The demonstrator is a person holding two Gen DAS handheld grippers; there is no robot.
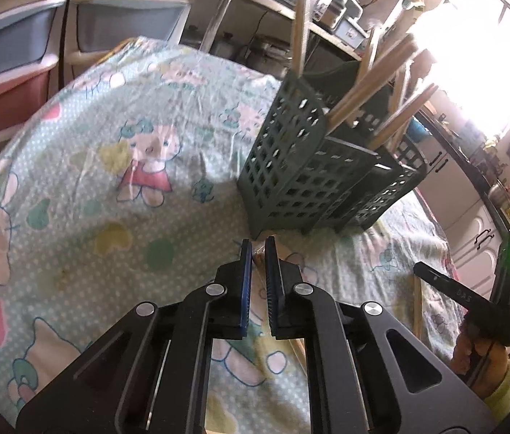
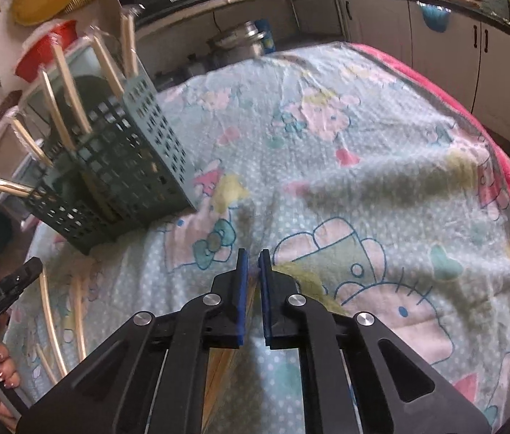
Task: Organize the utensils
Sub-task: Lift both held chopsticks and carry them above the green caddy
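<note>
Several chopsticks [image 1: 370,83] stand in the green caddy [image 1: 302,173] ahead of our left gripper [image 1: 258,249], jaws narrowly parted over a wrapped pair [image 1: 259,257]. Right view: our right gripper [image 2: 252,258] likewise slightly apart; loose chopsticks [image 2: 50,322] lie left, near the caddy.

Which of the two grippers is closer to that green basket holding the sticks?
Left. The left gripper sits right at the green basket's base; the right gripper is farther off, with the basket up to its left.

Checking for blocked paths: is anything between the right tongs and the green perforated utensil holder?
Nothing visible blocks it. Only bare cartoon-print cloth lies between the right tongs and the green perforated plastic utensil holder. Loose wooden chopsticks lie on the cloth off to the left, outside that line.
</note>
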